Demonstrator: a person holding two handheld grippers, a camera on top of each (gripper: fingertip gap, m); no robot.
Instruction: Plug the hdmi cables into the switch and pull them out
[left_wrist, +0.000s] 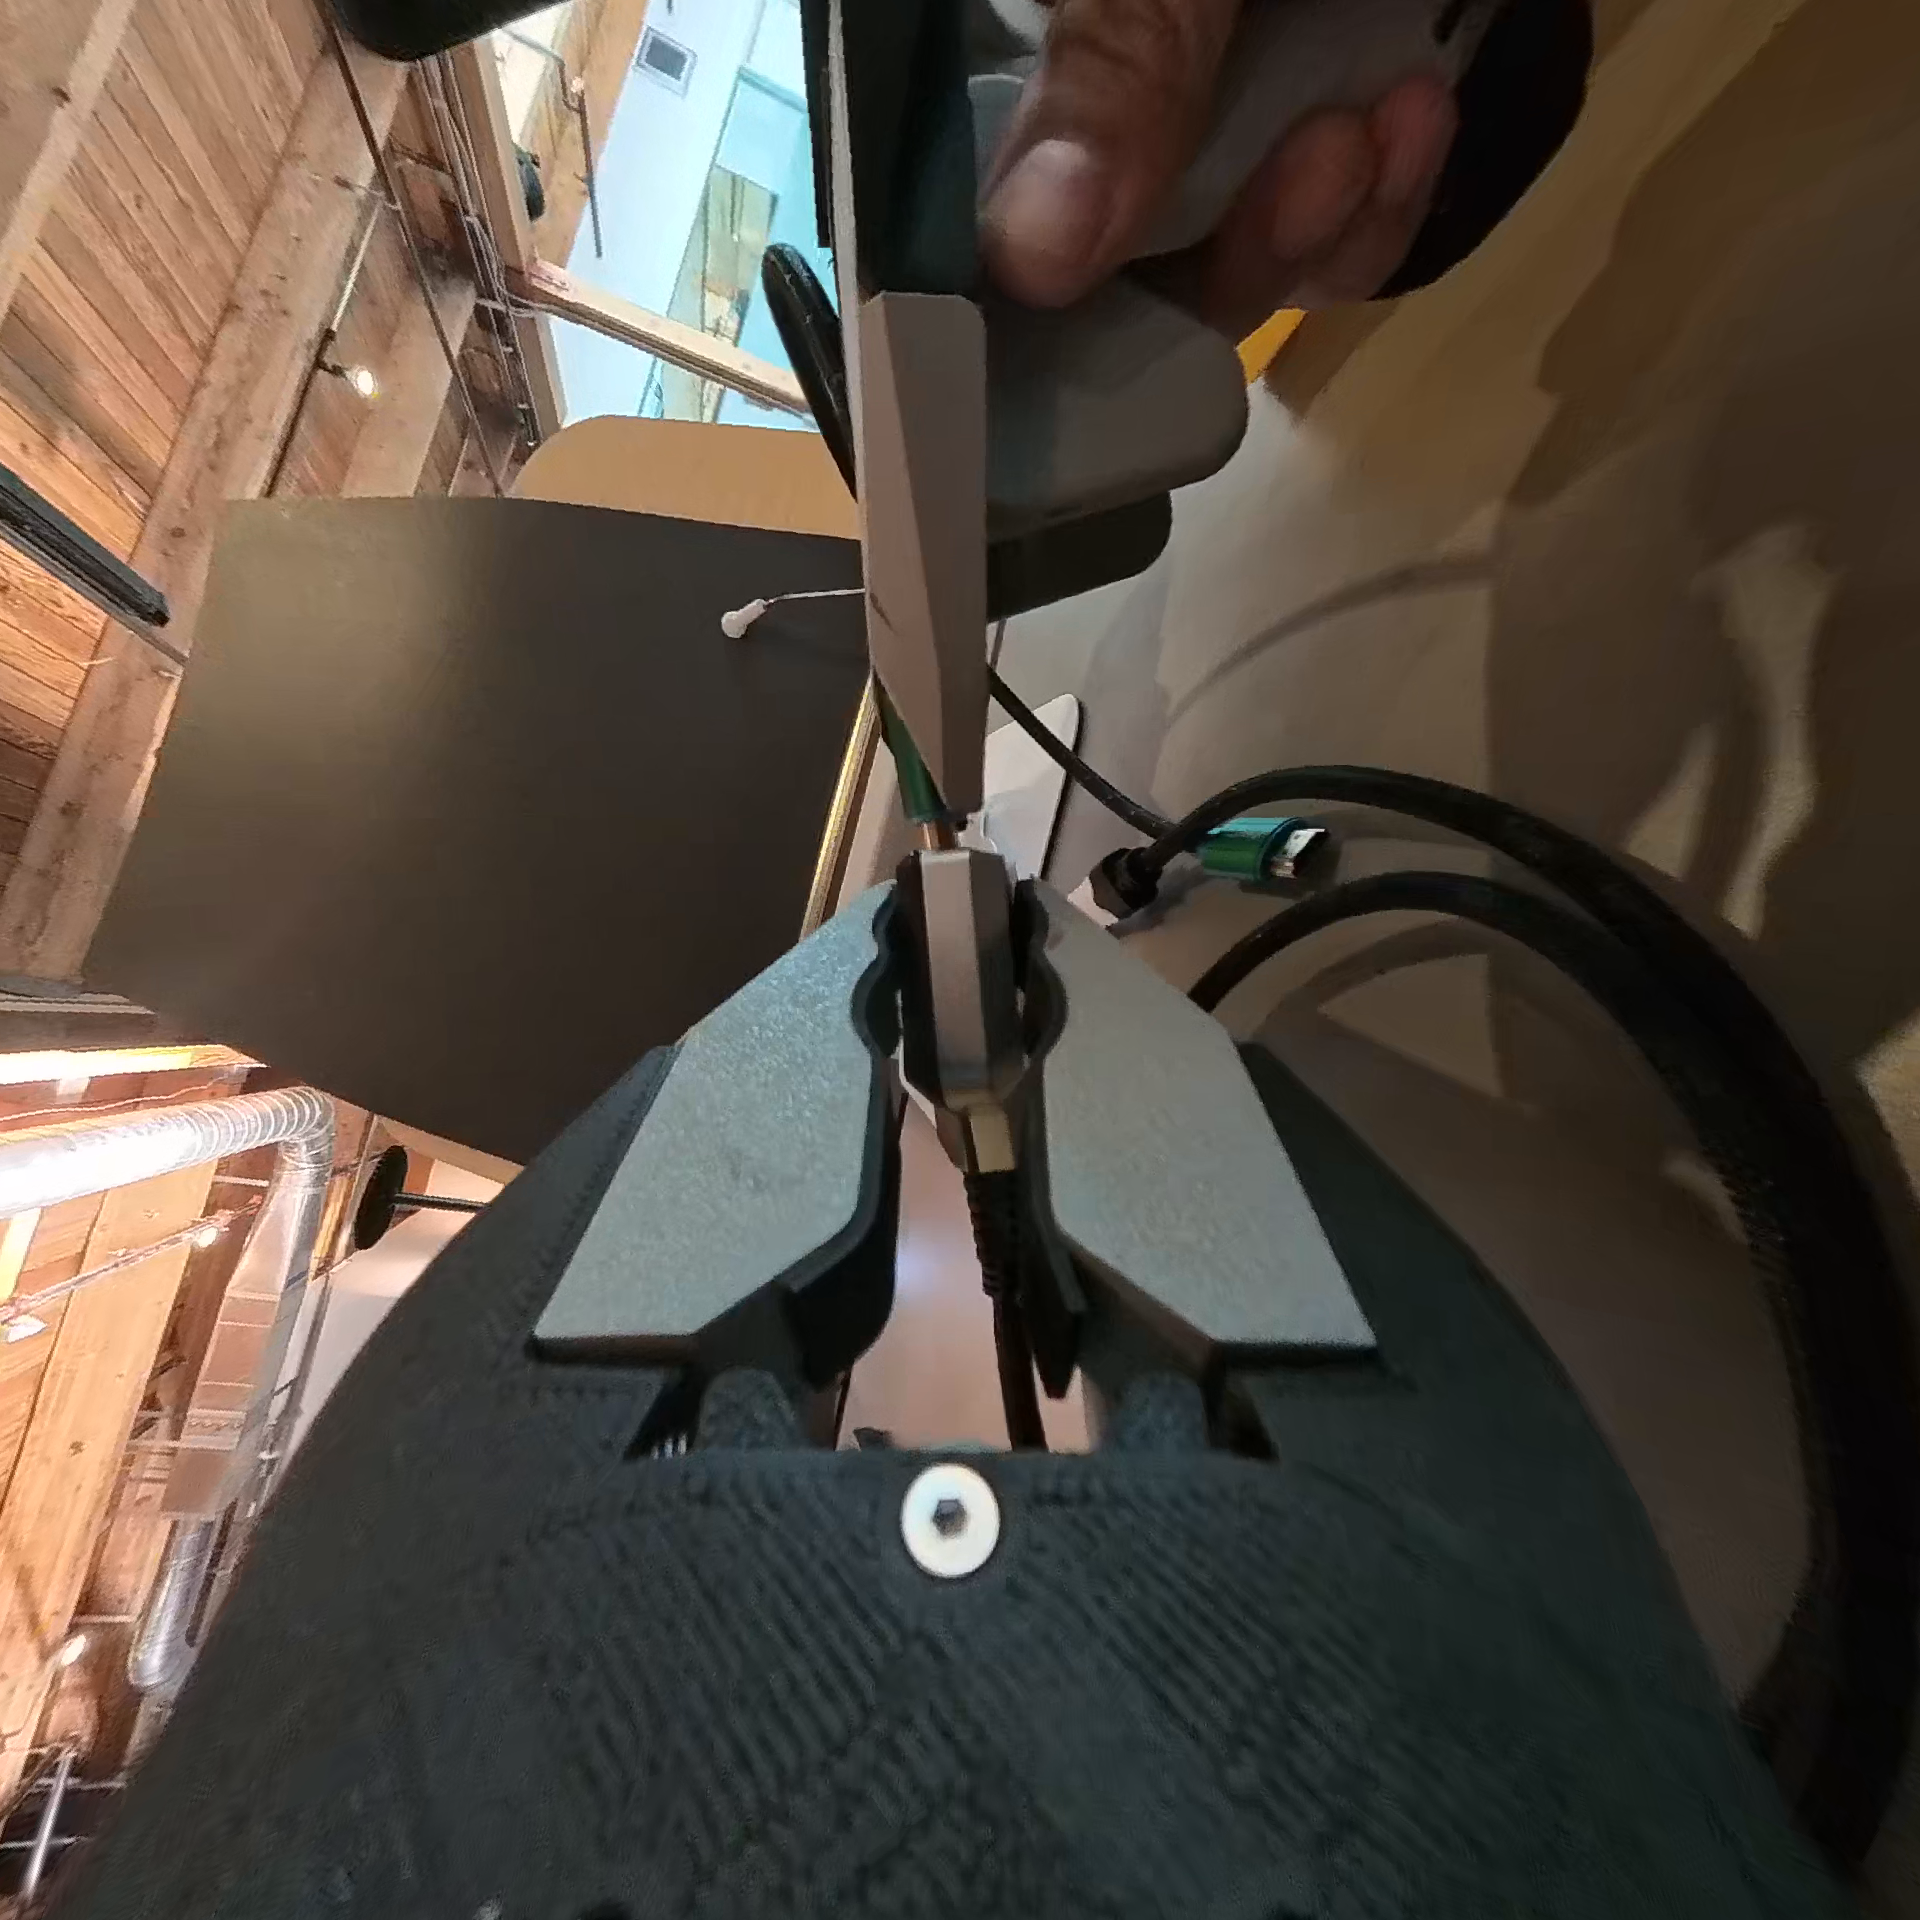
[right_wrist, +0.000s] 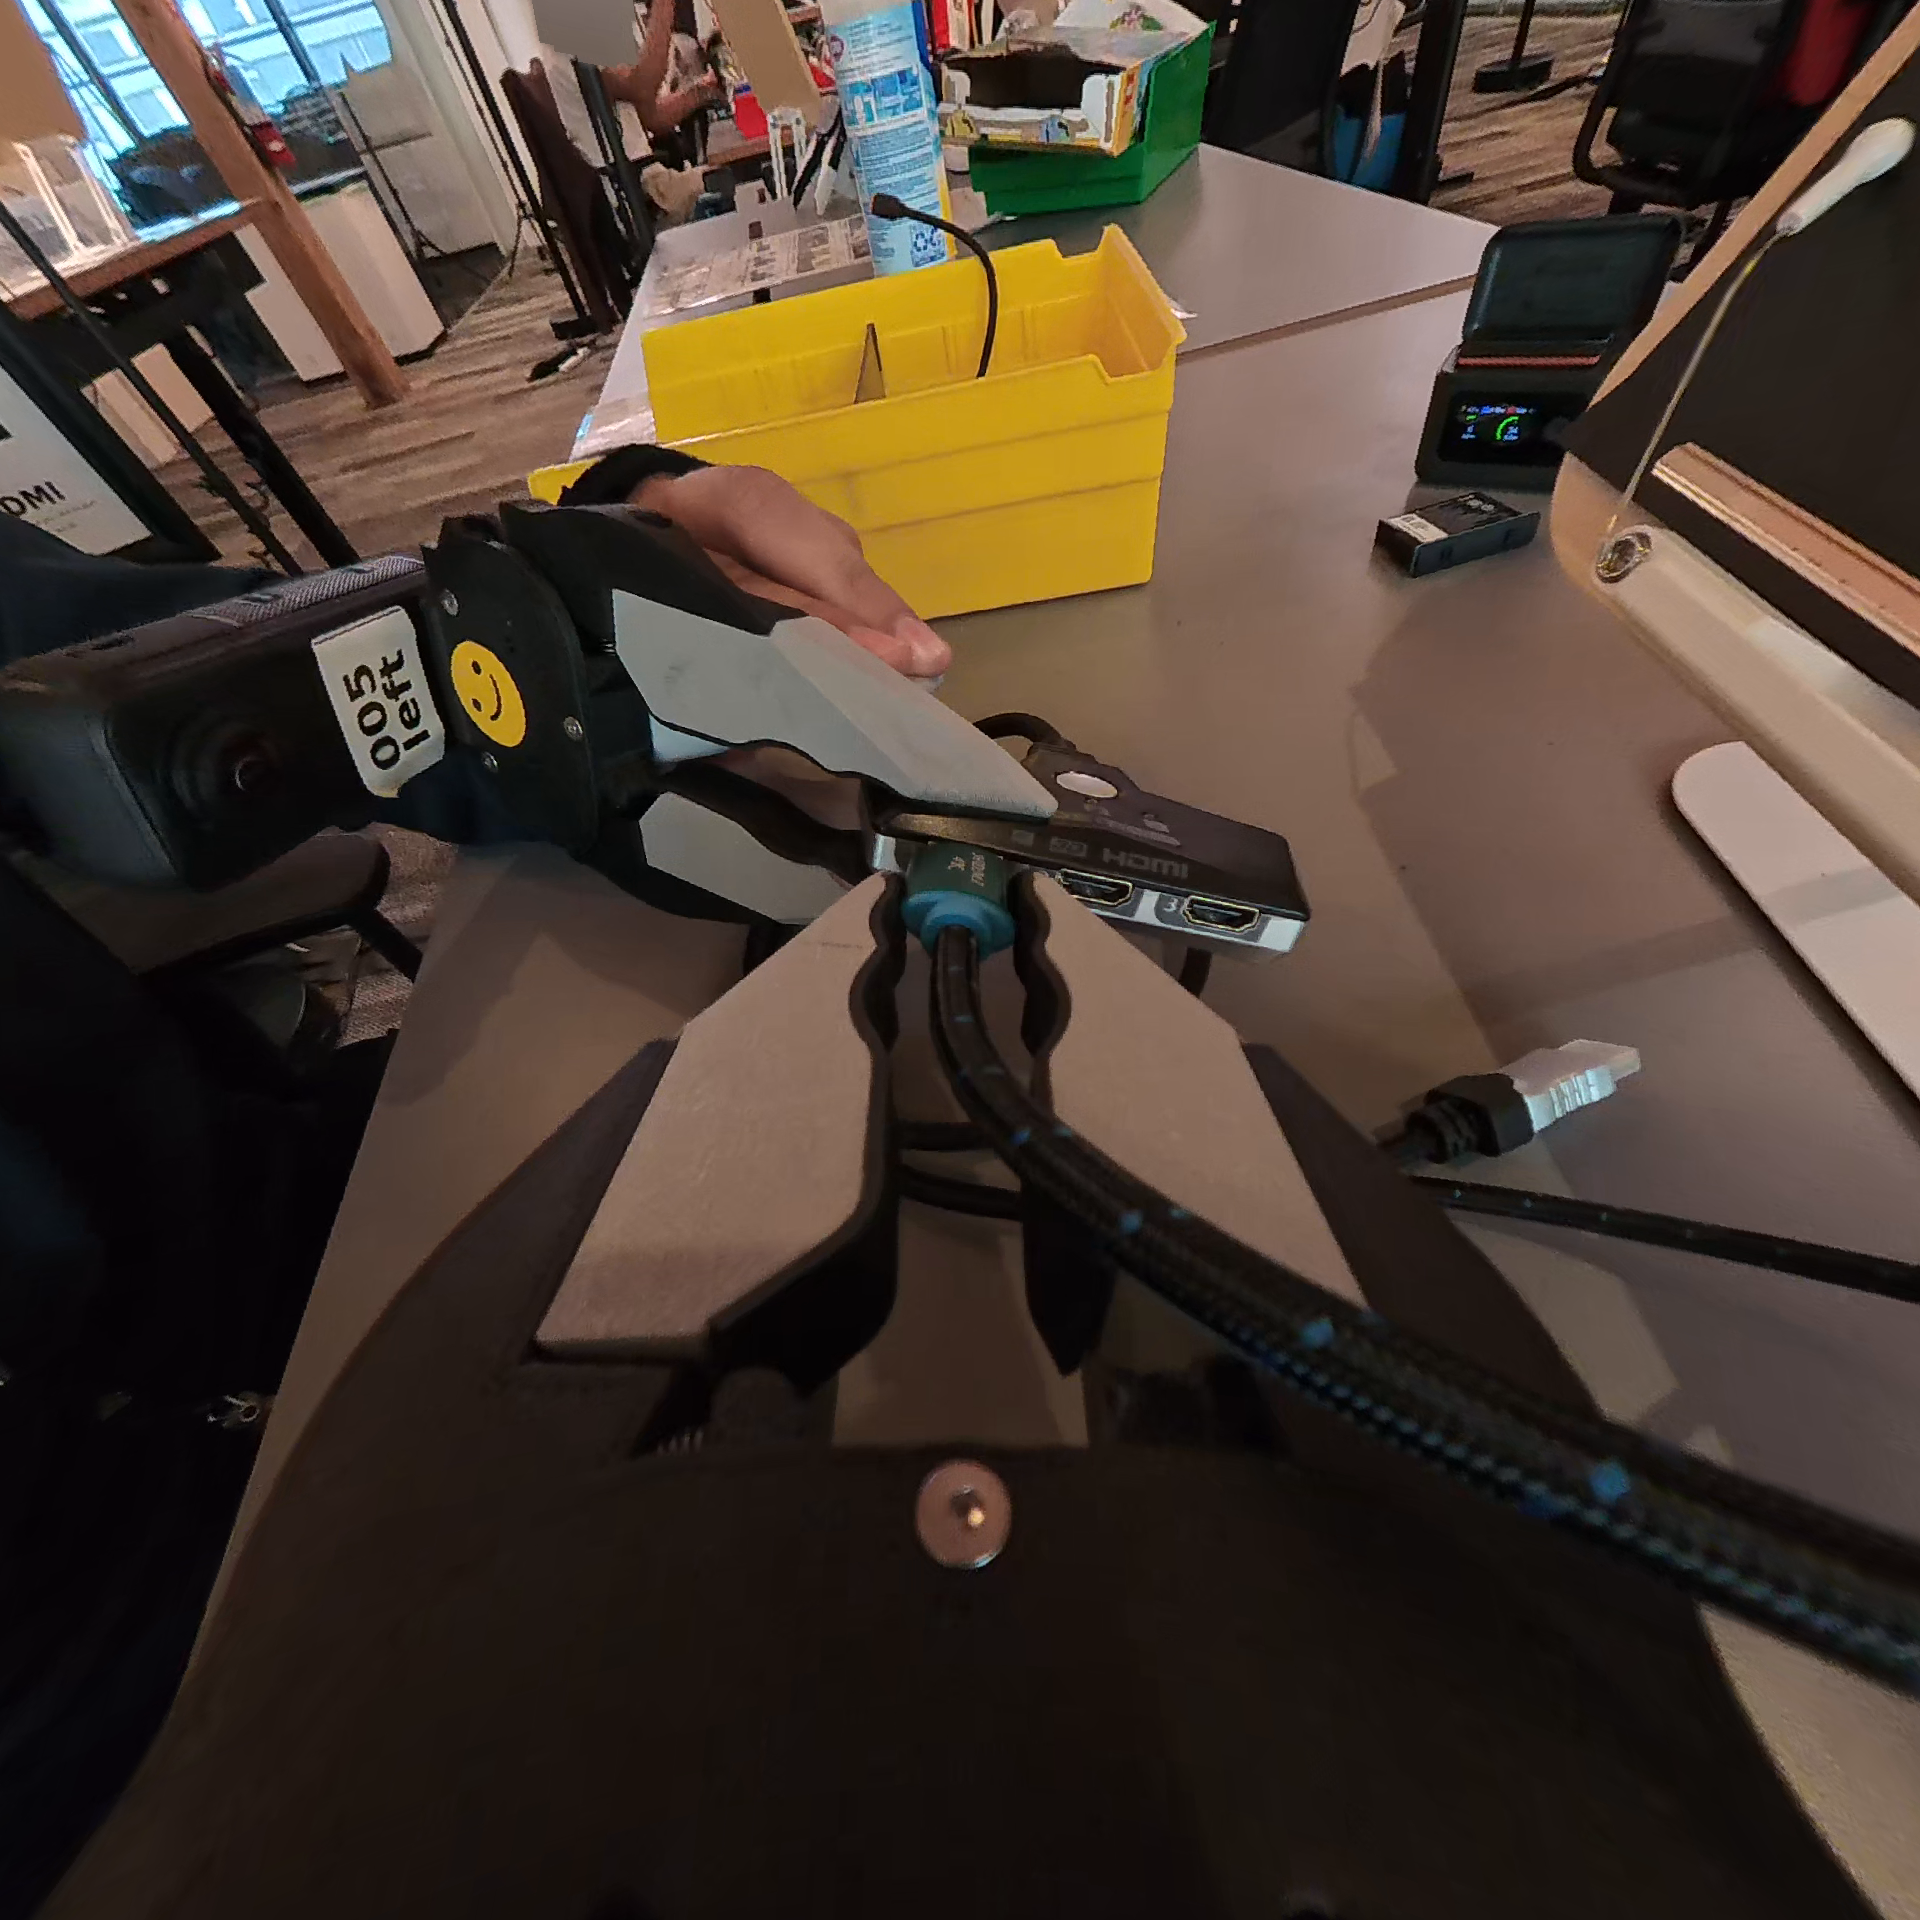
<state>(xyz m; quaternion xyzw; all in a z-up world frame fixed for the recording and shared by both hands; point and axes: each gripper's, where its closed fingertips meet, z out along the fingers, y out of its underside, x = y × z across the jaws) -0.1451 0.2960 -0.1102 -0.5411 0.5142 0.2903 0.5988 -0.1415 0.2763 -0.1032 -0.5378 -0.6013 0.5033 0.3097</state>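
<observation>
The black HDMI switch (right_wrist: 1174, 831) is held a little above the grey table (right_wrist: 1351, 675). My left gripper (right_wrist: 935, 821) is shut on its left end. In the left wrist view the switch (left_wrist: 956, 987) shows edge-on between my left gripper's (left_wrist: 956, 904) jaws. My right gripper (right_wrist: 951, 904) is shut on a teal HDMI plug (right_wrist: 951, 894) with a braided black cable (right_wrist: 1195, 1226). The plug's front end sits at the switch's leftmost port, its metal tip hidden. The other two ports are empty. A silver plug (right_wrist: 1558, 1086) lies on the table to the right. A loose teal plug (left_wrist: 1262, 847) shows in the left wrist view.
A yellow bin (right_wrist: 935, 436) stands behind the switch, a green bin (right_wrist: 1081, 156) farther back. A black case with a small screen (right_wrist: 1507, 416) and a small black block (right_wrist: 1455, 530) sit at the right. A white board edge (right_wrist: 1787, 883) borders the right side.
</observation>
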